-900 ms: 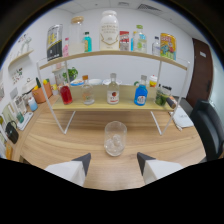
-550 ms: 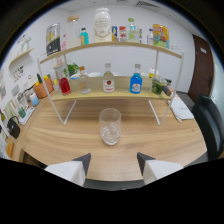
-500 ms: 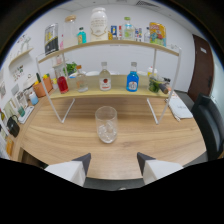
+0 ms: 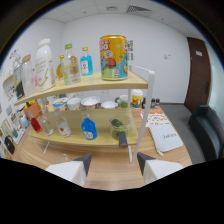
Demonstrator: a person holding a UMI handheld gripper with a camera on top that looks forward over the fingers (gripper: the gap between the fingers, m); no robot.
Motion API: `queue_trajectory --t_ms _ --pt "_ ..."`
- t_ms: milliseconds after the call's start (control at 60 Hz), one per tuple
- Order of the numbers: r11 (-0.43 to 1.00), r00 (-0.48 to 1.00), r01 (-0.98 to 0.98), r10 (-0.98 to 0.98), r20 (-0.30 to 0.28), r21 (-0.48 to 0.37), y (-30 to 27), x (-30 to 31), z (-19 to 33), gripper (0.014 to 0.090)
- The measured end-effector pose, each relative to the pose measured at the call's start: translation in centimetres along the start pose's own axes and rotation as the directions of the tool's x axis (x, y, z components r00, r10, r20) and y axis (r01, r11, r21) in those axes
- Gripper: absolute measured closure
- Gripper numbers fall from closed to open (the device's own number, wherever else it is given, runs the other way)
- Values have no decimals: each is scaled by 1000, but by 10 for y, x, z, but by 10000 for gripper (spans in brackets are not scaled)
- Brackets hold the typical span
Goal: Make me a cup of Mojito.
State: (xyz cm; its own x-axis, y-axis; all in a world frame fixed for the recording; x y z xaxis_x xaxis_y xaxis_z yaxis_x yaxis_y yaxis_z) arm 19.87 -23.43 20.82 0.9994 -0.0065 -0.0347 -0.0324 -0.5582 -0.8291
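My gripper [image 4: 114, 160] is open with nothing between its fingers, and it faces the right part of a two-level wooden shelf [image 4: 90, 86]. A yellow can [image 4: 114, 56], a small blue bottle [image 4: 86, 62], a clear bottle [image 4: 71, 65] and a big white jar [image 4: 44, 62] stand on the upper level. On the lower level, a glass bowl of green limes or mint [image 4: 119, 125] sits just ahead of the fingers. A blue bottle [image 4: 89, 129], a clear bottle with a red label [image 4: 62, 129] and a red bottle [image 4: 34, 124] stand to its left. No drinking glass is in view.
A row of lidded cups [image 4: 90, 103] lines the back of the lower level. The shelf's white leg [image 4: 134, 135] stands close ahead. Papers [image 4: 165, 135] lie on the wooden table [image 4: 117, 162] to the right, beside a black chair [image 4: 207, 127] and a dark door [image 4: 197, 75].
The gripper has moved forward and to the right, toward the shelf. The clear glass that stood on the table ahead of the fingers has dropped out of view. The fingers stay open.
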Motion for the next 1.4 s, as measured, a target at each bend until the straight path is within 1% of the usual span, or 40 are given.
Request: queue_trajectory --t_ms 50,183,300,333,383,450,600,667,817,917,1167,1317,1400 --pt "1000 1000 4 -4 2 7 -10 6 14 198" --pt "1000 1000 1 0 12 -25 -21 12 50 210" --pt "998 1000 9 -9 4 -59 -19 19 70 308" --pt "997 1000 16 -17 -5 -71 -18 22 76 347" --pt "995 1000 19 -21 -17 -94 -15 25 82 437" --pt "993 1000 13 -15 -14 -117 -12 26 89 530" --pt "989 1000 3 -1 17 -146 -8 19 94 754" --pt "989 1000 0 1 8 -145 -9 20 94 857" --pt "989 1000 -9 7 -9 -148 -9 22 93 875" --pt "991 1000 -2 0 -15 -131 -10 21 88 881" --pt "999 999 -15 13 -48 -50 -17 7 37 887" --pt "998 998 -27 24 -55 -60 5 -19 14 887" --pt "996 997 -34 28 -66 -83 22 -36 9 888"
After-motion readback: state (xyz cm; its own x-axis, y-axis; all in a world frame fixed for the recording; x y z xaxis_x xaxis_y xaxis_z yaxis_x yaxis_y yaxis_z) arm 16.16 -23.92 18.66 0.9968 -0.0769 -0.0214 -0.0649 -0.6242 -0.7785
